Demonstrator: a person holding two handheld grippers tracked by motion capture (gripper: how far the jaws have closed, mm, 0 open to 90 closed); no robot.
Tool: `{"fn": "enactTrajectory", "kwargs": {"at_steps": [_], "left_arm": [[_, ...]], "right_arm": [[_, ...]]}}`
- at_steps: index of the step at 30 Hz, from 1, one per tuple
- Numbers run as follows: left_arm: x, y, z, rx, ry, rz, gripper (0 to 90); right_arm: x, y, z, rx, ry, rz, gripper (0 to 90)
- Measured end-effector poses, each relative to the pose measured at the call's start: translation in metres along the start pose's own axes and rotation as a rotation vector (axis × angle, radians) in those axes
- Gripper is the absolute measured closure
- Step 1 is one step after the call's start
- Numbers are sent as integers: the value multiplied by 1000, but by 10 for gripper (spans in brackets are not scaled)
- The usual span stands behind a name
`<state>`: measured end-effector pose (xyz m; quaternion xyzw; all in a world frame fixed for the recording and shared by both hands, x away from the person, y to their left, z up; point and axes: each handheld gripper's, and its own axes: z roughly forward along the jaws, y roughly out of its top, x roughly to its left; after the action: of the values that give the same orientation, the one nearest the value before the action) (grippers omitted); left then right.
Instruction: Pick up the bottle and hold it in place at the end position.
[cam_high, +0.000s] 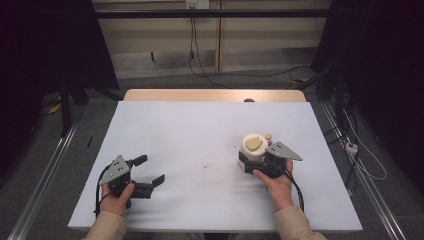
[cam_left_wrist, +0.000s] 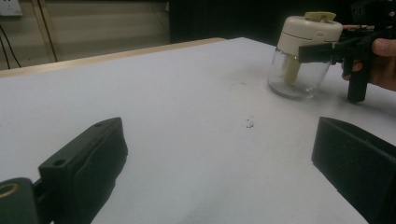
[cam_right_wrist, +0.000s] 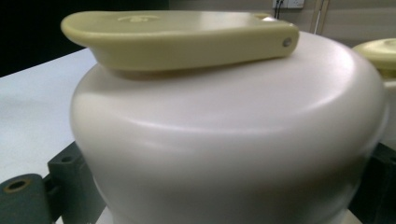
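Note:
A jar with a clear glass body and a cream lid (cam_high: 254, 146) stands upright on the white table (cam_high: 200, 120), right of centre. A yellow-green flap (cam_right_wrist: 177, 37) lies flat on top of the lid. My right gripper (cam_high: 252, 159) is shut on the jar, its black jaws clamping the lid from both sides; the left gripper view shows the jar (cam_left_wrist: 301, 60) and that grip (cam_left_wrist: 327, 49) from the side. One of its fingers (cam_right_wrist: 65, 179) presses the lid's left flank. My left gripper (cam_high: 151, 170) rests at the near left, open with nothing between its jaws (cam_left_wrist: 219, 158).
A few dark specks (cam_high: 206, 165) lie on the white sheet between the two grippers. The wooden table edge (cam_high: 215, 95) shows at the far side. Cables (cam_high: 360, 160) and metal rails run along the floor on both sides.

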<state>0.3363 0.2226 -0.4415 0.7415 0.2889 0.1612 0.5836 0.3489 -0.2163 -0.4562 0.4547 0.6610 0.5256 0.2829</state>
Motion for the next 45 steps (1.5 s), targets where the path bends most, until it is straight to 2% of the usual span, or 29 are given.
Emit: {"fn": "enactTrajectory", "kwargs": {"at_steps": [12,34,45], "left_arm": [[0,0,0,-1,0,1,28],[1,0,0,-4,2,5,29],[2,0,-1,-7,6,10,29]], "right_arm": [[1,0,0,4,-4,2,64],[2,4,-2,-46,-7,18,67],[10,16,9,-71,12,15,67]]}}
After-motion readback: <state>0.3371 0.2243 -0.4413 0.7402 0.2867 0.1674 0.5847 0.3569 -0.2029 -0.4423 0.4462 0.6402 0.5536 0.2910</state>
